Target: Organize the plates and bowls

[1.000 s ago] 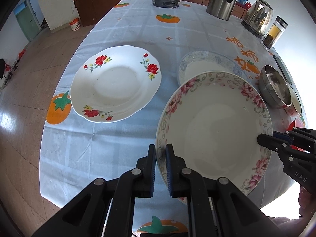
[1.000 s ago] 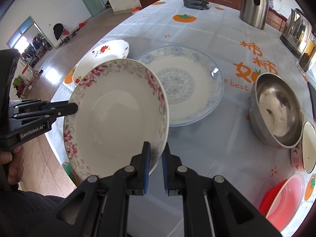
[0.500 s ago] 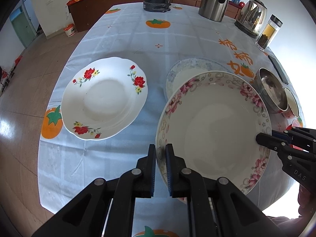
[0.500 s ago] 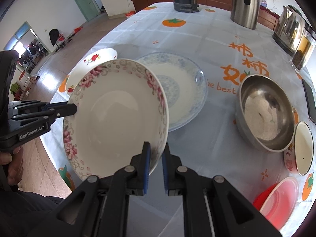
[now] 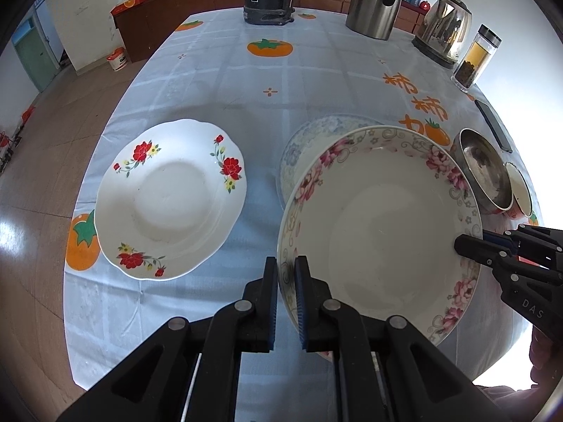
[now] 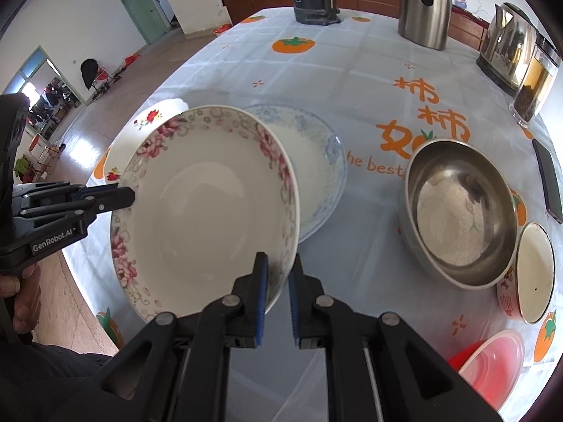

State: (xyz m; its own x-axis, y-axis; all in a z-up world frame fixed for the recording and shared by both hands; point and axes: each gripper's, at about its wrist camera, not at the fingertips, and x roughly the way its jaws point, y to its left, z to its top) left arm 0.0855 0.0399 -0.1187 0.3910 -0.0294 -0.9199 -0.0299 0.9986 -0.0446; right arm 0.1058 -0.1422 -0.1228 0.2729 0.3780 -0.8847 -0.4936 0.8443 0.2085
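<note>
Left gripper [image 5: 285, 270]: clamped on pink-flowered white ceramic plate [image 5: 383, 225] rim | right gripper [image 6: 278, 267]: clamped on opposite rim | plate tilted above blue-patterned plate [image 6: 316, 161]

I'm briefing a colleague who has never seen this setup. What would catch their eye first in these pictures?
First, the pink-flowered plate held in the air, tilted, with the left gripper and right gripper each clamped on its rim at opposite sides. Under its far edge lies a blue-patterned plate on the persimmon-print tablecloth. A red-flowered plate lies to the left, a steel bowl to the right.
</note>
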